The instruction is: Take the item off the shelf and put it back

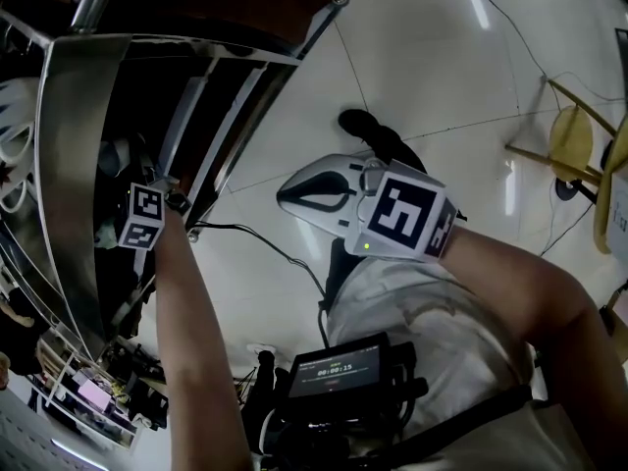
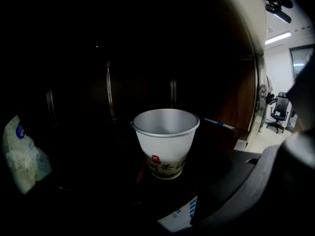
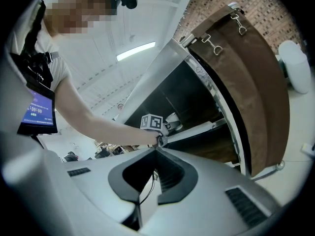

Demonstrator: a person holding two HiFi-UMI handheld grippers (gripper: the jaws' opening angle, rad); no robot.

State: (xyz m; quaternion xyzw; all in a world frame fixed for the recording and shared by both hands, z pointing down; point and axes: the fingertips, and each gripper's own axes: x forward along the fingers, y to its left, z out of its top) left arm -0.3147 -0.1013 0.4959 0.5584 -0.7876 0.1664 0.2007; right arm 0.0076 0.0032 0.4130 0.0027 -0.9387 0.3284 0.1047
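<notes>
Cup [image 2: 166,142] upright, close before left gripper [image 1: 139,207]

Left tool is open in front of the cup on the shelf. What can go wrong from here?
1. The paper cup looks empty and light; the open left tool may nudge it over or push it deeper rather than straddle it.
2. Its thin wall could buckle if the jaws close hard near the rim.
3. The shelf interior is dark, so judging jaw clearance there is hard.
</notes>
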